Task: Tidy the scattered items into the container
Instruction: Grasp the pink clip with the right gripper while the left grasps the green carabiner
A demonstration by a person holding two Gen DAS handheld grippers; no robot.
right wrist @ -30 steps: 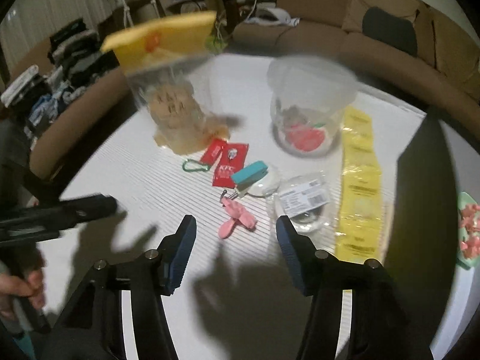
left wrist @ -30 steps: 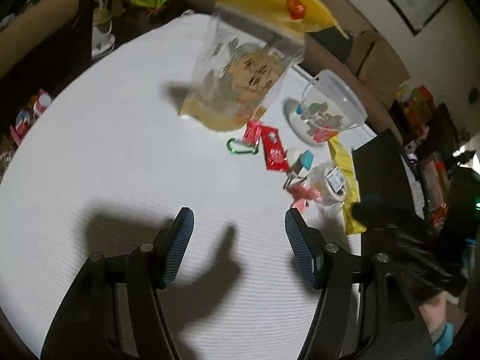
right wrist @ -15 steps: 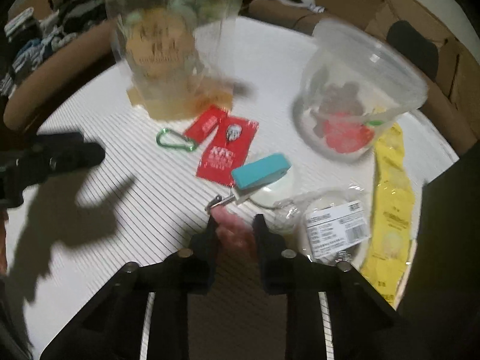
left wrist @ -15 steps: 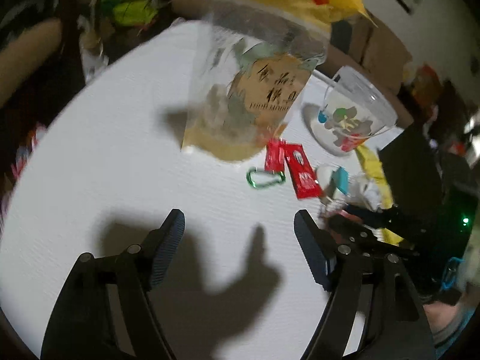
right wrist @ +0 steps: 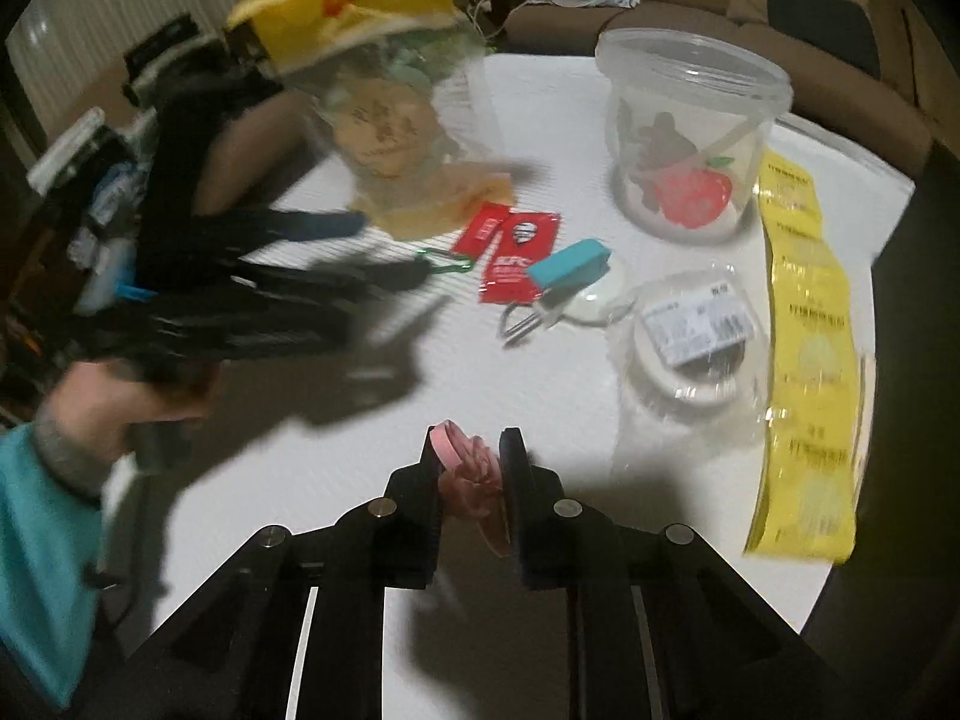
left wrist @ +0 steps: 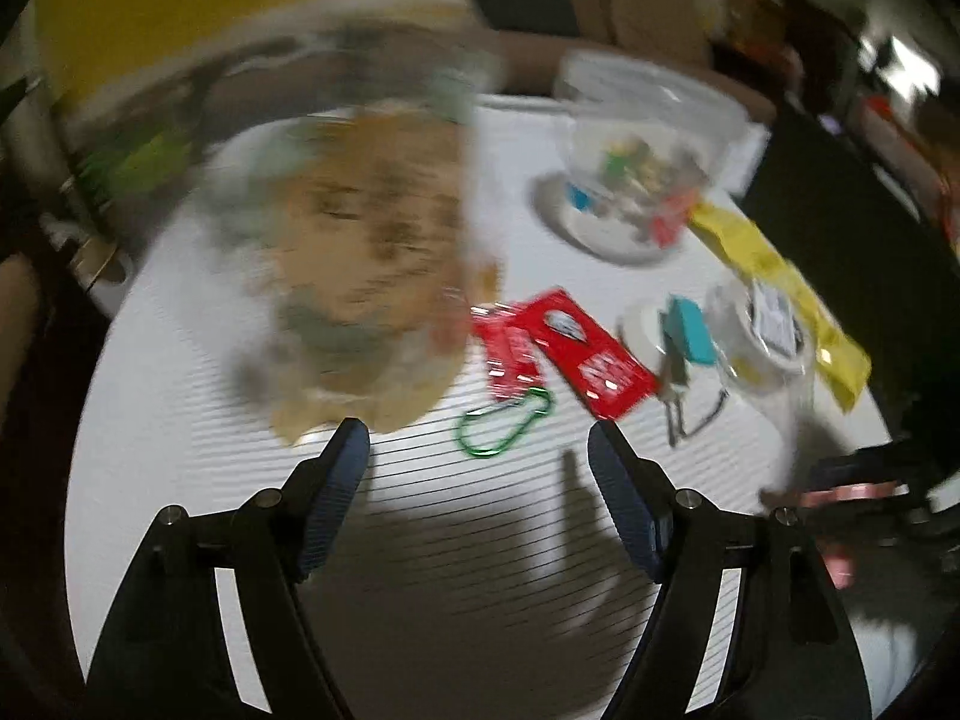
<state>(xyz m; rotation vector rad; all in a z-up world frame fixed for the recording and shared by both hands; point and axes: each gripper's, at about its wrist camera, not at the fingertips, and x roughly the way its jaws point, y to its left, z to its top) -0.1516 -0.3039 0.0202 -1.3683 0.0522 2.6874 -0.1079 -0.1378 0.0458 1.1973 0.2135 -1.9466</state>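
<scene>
My right gripper is shut on a small pink clip and holds it above the white table. The clear round tub stands at the back right with a few small items inside. A green carabiner, two red sachets and a teal clip lie in the middle. My left gripper is open and empty, hovering just short of the carabiner. In the right wrist view the left gripper reaches in from the left, held by a hand.
A clear bag with a yellow top stands at the back left, close to the left gripper. A clear labelled packet and a long yellow strip lie on the right. Sofas ring the table's far edge.
My right gripper closed on the pink clip and lifted it off the table. My left gripper rolled and came down closer to the carabiner and sachets, its jaws a little wider.
</scene>
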